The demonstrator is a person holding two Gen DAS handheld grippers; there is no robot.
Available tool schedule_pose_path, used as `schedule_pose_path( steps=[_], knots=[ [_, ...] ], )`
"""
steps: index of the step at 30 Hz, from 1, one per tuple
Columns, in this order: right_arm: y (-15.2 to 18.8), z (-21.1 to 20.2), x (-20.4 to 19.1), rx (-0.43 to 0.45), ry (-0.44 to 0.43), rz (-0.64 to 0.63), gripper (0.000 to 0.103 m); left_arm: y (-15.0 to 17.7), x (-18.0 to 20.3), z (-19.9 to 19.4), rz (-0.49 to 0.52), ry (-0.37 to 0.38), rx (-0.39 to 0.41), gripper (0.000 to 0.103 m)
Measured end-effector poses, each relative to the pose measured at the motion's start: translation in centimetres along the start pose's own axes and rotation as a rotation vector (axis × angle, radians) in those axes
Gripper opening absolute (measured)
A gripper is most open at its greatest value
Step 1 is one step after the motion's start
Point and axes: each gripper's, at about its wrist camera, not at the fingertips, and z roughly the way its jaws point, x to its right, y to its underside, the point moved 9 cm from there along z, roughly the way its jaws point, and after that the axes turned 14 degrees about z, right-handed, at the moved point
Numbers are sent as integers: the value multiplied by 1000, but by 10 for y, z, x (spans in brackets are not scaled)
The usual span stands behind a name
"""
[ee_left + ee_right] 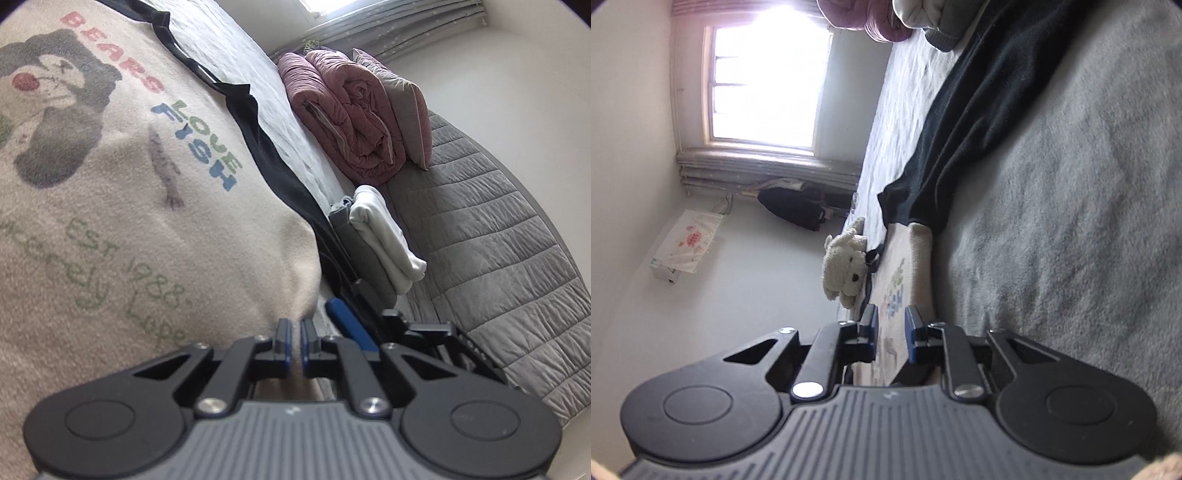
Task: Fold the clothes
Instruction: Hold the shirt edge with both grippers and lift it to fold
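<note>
Left wrist view: left gripper clenched on soft, limp cream printed fleece sweatshirt, pinch hem ahead; right gripper jaws parted around its edge.

My blue pads pinch a cream sweatshirt printed with a dark bear, red "BEARS", green-blue "LOVE FISH" and green "EST. 1988". Beside it: black garment, pink quilt, grey quilted cover.
</note>
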Motion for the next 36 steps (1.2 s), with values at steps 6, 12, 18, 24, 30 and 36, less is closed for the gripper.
schedule_pose_path(
  steps=[6, 12, 18, 24, 30, 36],
  knots=[
    [-4, -3, 8, 36, 142, -72, 22, -3, 2, 1, 29, -20, -10, 7],
    [-1, 5, 10, 16, 155, -92, 29, -6, -12, -5, -127, 94, 21, 4],
    [6, 20, 6, -3, 159, -129, 33, -5, -11, -5, -164, 132, 18, 4],
    [10, 24, 7, 22, 201, -157, 13, -3, -7, -2, -127, 108, -7, 6],
    [0, -1, -4, 137, 303, -280, 11, -3, 1, 0, -3, 45, -29, 10],
    [-3, -9, 4, 122, 322, -238, 17, -2, 9, -1, 139, -50, -50, 10]
  ],
)
